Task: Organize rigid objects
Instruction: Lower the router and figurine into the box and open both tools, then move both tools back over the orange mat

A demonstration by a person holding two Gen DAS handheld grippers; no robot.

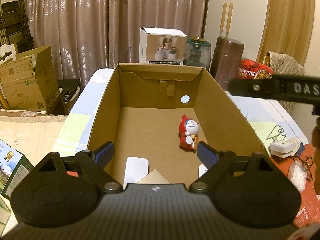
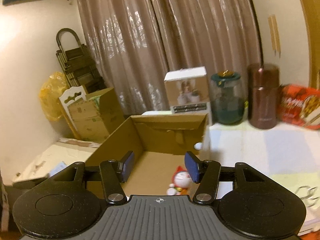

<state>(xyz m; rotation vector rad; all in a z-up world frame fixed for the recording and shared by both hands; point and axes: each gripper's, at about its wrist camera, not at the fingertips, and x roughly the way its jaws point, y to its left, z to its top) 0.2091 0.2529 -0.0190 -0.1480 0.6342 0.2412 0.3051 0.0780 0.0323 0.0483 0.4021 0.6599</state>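
Observation:
An open cardboard box (image 1: pixel 104 104) stands on the table, and a small red-and-white cat figurine (image 1: pixel 188 133) lies on its floor near the right wall. A white flat object (image 1: pixel 136 168) and a second white piece (image 1: pixel 202 170) lie at the box's near end. My left gripper (image 1: pixel 155 150) hovers over the near end, open, nothing between its blue pads. My right gripper (image 2: pixel 160 166) is open above the box (image 2: pixel 120 140), with the figurine (image 2: pixel 180 182) below and just behind its right pad, untouched. The right tool's black arm (image 1: pixel 270 89) shows over the box's right side.
Behind the box stand a white product carton (image 1: pixel 162 46), a teal jar (image 1: pixel 198 54), a brown flask (image 1: pixel 228 60) and a red food pack (image 1: pixel 254 70). To the right lie a white device (image 1: pixel 282 148) and a wire stand (image 1: pixel 277 134). A green carton (image 1: pixel 12 166) sits left.

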